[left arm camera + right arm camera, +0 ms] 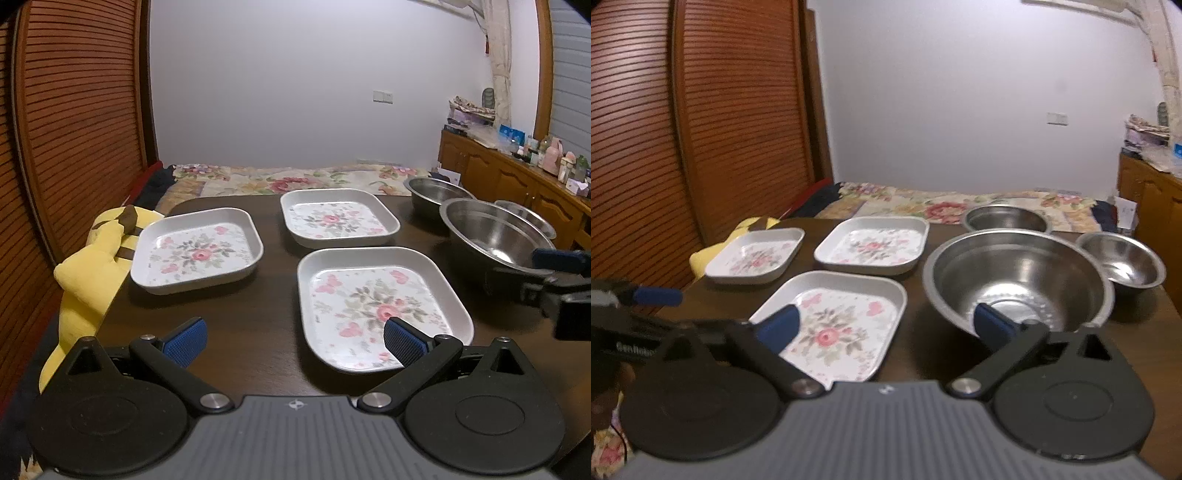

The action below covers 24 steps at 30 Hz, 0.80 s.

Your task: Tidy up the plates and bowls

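Three square white plates with a rose print lie on the dark wooden table: one at the left (199,251), one further back (338,218), one nearest me (369,291). To their right stand three steel bowls: a large one (1019,277), a mid-sized one behind it (1006,218) and a small one at the right (1123,264). My left gripper (295,338) hovers open, its right finger over the nearest plate's front. My right gripper (886,325) is open too, straddling the gap between the nearest plate (849,295) and the large bowl. Neither holds anything.
A yellow plush toy (92,266) leans on the table's left edge beside the left plate. A bed with a floral cover (295,181) lies behind the table. Louvred wooden doors (74,129) stand at the left, a cluttered sideboard (517,173) at the right.
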### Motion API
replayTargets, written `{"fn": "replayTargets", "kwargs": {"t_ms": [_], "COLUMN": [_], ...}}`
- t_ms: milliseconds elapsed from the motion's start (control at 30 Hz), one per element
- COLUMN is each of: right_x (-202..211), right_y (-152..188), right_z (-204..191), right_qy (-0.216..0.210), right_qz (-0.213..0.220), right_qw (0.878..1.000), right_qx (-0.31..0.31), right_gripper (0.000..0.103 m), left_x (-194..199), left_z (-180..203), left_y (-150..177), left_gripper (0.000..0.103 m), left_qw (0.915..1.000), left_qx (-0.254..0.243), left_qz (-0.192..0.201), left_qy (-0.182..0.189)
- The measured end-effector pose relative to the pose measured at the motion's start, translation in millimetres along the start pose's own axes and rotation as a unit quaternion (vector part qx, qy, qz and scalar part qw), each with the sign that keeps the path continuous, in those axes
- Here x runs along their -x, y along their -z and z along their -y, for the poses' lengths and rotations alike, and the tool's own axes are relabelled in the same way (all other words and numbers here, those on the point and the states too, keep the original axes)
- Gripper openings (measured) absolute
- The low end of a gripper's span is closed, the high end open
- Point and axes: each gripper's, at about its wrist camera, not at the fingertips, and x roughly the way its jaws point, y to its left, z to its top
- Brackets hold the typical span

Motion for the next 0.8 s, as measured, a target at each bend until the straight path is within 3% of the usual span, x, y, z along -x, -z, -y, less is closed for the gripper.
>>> {"fn": "replayTargets", "kwargs": {"t_ms": [100, 267, 467, 633, 800], "right_x": [-8, -24, -39, -43, -49], "right_y": [2, 5, 10, 13, 14], "right_z": [-4, -5, -3, -3, -4], "right_qy": [-0.011, -0.020, -0.031, -0.029, -0.027], "right_qz": [-0.013, -0.037, -0.055, -0.063, -0.065], "right_qw": [1.000, 0.999, 0.998, 0.998, 0.998], "right_qx": [0.003, 0.008, -0.001, 0.001, 0.005], "right_gripper": [0.086, 0.070, 0.054, 0.045, 0.040], "left_x": [-2, -10, -29, -44, -55], "left_z": [-9, -18, -18, -17, -15], "left_y": [-3, -11, -15, -15, -15], "left_gripper": [0.103, 0.100, 0.084, 0.064, 0.050], "left_qw": [0.9999, 0.9994, 0.9992, 0.9989, 0.9982], "left_qx": [0.006, 0.005, -0.011, -0.010, -0.007], "left_qz": [0.004, 0.014, 0.002, -0.010, -0.020], "left_qy": [0.013, 0.033, 0.039, 0.045, 0.056]}}
